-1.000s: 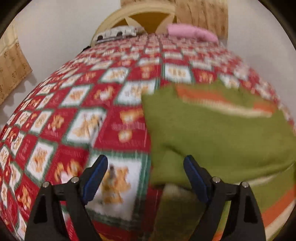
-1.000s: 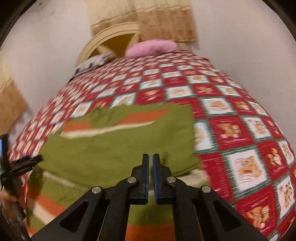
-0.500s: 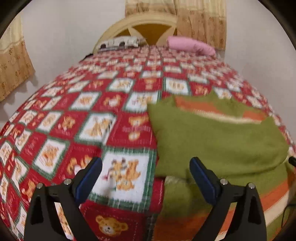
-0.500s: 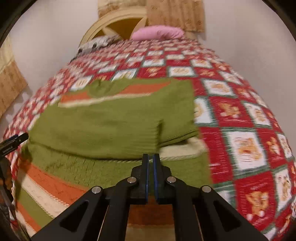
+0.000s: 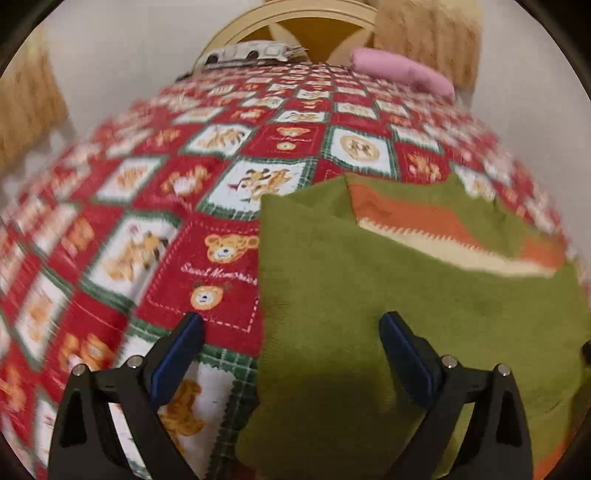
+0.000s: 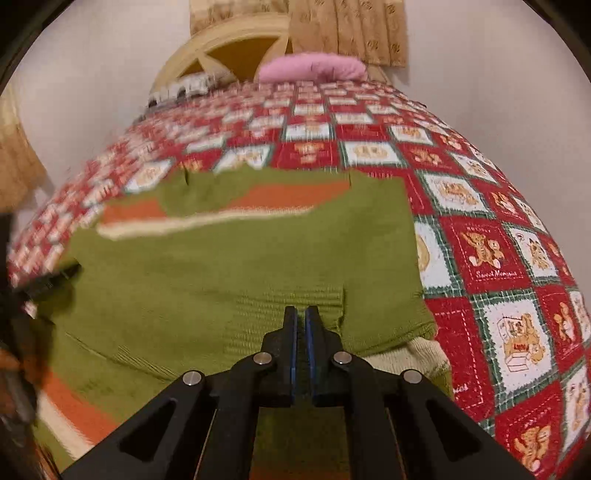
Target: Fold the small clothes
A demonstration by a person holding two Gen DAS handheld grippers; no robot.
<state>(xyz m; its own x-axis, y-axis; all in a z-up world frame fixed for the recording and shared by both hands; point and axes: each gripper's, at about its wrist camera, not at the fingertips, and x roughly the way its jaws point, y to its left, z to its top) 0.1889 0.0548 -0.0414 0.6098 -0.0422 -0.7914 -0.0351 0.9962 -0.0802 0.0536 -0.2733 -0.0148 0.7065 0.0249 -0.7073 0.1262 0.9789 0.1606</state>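
Green sweater [image 5: 369, 295] lying part-folded near bed [image 5: 229, 258] foot edge. Left gripper [image 5: 291, 354] just opened wide, empty; right gripper [image 6: 301, 343] shut, empty. Best: pinch left folded edge squarely.

Warm, even indoor light, fairly bright. Both fisheye views bulge, black corners ringing each. Motion blur smears the bedspread [image 5: 229, 254] toward nine o'clock and the curtain [image 6: 347, 33] at twelve. A soft shadow darkens the green sweater [image 5: 332, 387] near six.
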